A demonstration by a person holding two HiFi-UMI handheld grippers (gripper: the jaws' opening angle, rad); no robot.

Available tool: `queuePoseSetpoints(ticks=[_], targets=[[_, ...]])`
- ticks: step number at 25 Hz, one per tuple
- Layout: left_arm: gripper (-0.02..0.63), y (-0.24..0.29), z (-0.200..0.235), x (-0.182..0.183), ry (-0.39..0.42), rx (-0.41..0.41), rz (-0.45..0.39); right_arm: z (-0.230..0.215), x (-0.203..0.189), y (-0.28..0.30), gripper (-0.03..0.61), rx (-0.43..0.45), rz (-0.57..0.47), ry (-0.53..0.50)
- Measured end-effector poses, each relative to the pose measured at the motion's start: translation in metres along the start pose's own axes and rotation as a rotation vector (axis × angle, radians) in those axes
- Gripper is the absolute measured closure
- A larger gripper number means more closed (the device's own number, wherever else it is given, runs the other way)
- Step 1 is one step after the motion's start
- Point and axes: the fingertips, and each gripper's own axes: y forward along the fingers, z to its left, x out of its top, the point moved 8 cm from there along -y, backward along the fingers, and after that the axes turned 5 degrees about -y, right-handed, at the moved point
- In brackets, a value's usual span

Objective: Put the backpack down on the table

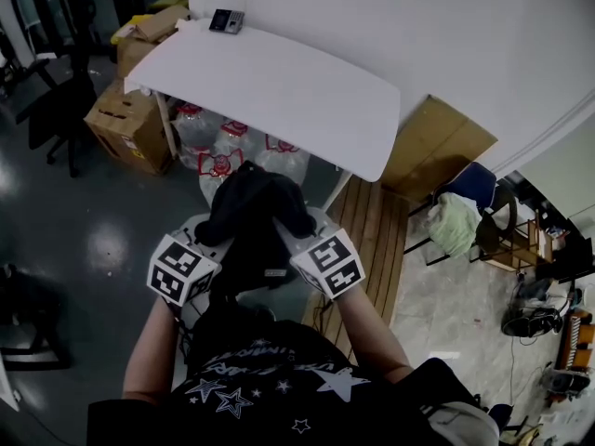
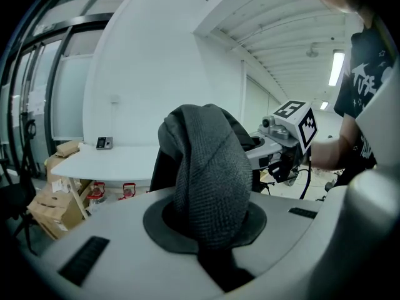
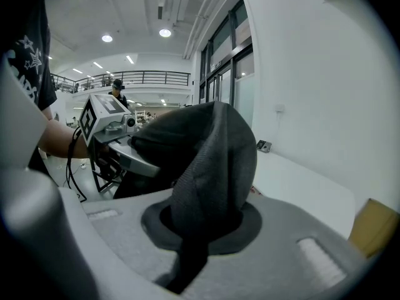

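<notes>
The left hand-held gripper (image 2: 209, 245) and right hand-held gripper (image 3: 197, 239) each pinched a padded grey mesh strap (image 2: 209, 174) of the limp black fabric backpack (image 1: 249, 221), which hung short of the white worktop (image 1: 279, 91). It looked soft and likely light; the straps seemed the surest hold.

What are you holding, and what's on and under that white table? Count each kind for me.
Backpack: 1
Left hand-held gripper and right hand-held gripper: 2
White table: 1
Small device on it: 1
Water jugs under it: 4
Total: 9
</notes>
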Motion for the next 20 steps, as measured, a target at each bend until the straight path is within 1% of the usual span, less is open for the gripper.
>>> queuePoseSetpoints(ticks=[8, 13, 20], targets=[[0.563, -0.005, 0.05, 0.011, 0.023, -0.05, -0.009, -0.004, 0.025, 0.037, 0.548, -0.049, 0.01, 0.015], [0.562, -0.01, 0.088, 0.016, 0.014, -0.086, 0.004, -0.006, 0.043, 0.068, 0.548, -0.066, 0.03, 0.02], [0.563, -0.025, 0.138, 0.02, 0.03, -0.109, 0.004, -0.001, 0.067, 0.111, 0.548, -0.085, 0.028, 0.037]])
